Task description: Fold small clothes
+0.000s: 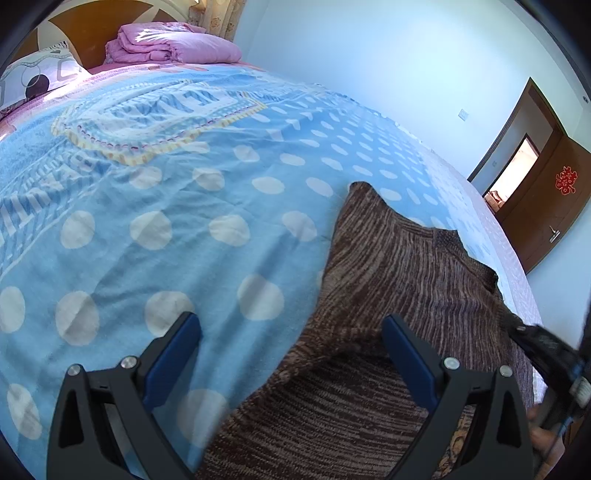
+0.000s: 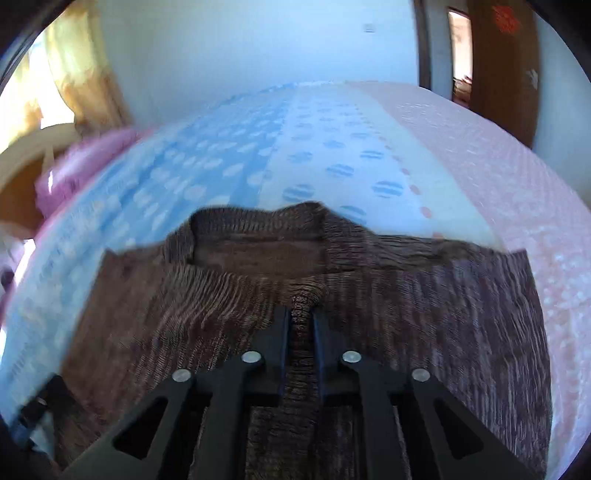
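Presently catalogued: one brown marled knitted sweater [image 1: 388, 295], small, lying on a light-blue blanket with pale polka dots [image 1: 166, 229] that covers the bed. From the right wrist view the sweater [image 2: 184, 314] lies with its ribbed neckline at the far end, collar opening away from the camera, so its long axis runs from the gripper toward the far edge of the bed; that view is motion-blurred. From the left wrist view a pointed corner of the knit reaches up and away across the blanket. Right gripper [image 2: 301, 325]: black frame, blue-lined fingers pressed together on a raised ridge of the sweater just below the collar. Left gripper [image 1: 291, 354]: fingers spread wide, one over bare blanket, the other over the knit, nothing between them. Also present: folded pink quilt [image 1: 173, 42] at the wooden headboard [image 1: 96, 22], patterned pillow [image 1: 37, 77] beside it, brown wooden door [image 1: 546, 206] with a red paper ornament [image 1: 566, 180].
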### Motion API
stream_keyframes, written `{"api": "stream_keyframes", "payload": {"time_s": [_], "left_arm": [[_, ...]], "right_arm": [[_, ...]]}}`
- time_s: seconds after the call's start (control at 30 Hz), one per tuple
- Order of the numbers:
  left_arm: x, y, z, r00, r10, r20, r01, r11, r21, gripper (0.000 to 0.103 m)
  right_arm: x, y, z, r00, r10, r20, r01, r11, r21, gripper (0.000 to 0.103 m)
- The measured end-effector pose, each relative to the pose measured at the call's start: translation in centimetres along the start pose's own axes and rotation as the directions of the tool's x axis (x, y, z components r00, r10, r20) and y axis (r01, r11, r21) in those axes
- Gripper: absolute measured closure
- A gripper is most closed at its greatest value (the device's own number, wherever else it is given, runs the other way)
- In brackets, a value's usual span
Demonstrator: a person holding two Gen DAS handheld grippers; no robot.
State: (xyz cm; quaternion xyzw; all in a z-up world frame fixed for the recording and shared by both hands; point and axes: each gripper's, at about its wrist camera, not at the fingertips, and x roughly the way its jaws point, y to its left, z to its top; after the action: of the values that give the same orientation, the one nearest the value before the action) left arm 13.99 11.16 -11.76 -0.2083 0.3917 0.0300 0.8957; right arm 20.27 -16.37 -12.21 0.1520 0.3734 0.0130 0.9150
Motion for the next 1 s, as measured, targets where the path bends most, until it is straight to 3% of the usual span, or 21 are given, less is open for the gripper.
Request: {"api": "stream_keyframes", "payload": {"time_s": [0.07,0.13,0.27,0.33,0.4,0.6,0.73,0.83,0.9,1.0], "left_arm": [[0.0,0.0,0.0,1.000,0.001,0.000,-0.001,1.000,0.000,0.002],[0.0,0.0,0.0,1.000,0.001,0.000,-0.001,1.000,0.000,0.002],[0.0,0.1,0.0,1.000,-0.002,0.000,0.002,1.000,0.000,0.002],[0.0,0.1,0.0,1.000,-0.005,0.000,0.005,1.000,-0.003,0.002],[0.0,0.1,0.1,1.000,-0.008,-0.001,0.008,1.000,-0.003,0.001],[0.0,0.3,0.1,1.000,-0.028,-0.006,0.028,1.000,-0.007,0.000],[-0.7,1.0,0.0,0.994,-0.104,-0.035,0.104,0.995,0.007,0.000],[-3.2,1.5,-0.5,0.987,-0.131,-0.093,0.141,0.984,0.113,0.000],[-5.7,2.5,-1.2,0.984,-0.160,-0.081,0.172,0.970,0.171,0.000],[-10.1,4.5,-2.4,0.978,-0.198,-0.066,0.209,0.941,0.268,0.000]], "right_arm": [[-2.2,-1.2,-0.6,0.999,0.025,0.049,-0.028,0.998,0.053,0.076],[-3.8,-0.6,-1.5,0.996,0.076,0.053,-0.077,0.997,0.014,0.076],[-4.4,2.7,-4.2,0.990,0.134,-0.042,-0.139,0.979,-0.147,0.076],[-3.9,3.4,-6.4,0.988,0.098,-0.122,-0.121,0.973,-0.196,0.076],[-5.1,2.7,-7.5,0.992,0.103,-0.078,-0.116,0.972,-0.202,0.076],[-8.9,-0.4,-10.1,0.995,0.015,-0.097,-0.031,0.987,-0.160,0.076],[-14.9,-3.4,-10.8,1.000,0.003,-0.009,-0.004,0.998,-0.067,0.076],[-19.6,-5.8,-12.1,0.998,-0.030,0.054,0.032,0.999,-0.035,0.074],[-22.1,-7.1,-13.1,0.996,-0.047,0.073,0.049,0.998,-0.035,0.068],[-24.9,-8.4,-15.1,0.996,-0.056,0.064,0.058,0.998,-0.037,0.045]]}}
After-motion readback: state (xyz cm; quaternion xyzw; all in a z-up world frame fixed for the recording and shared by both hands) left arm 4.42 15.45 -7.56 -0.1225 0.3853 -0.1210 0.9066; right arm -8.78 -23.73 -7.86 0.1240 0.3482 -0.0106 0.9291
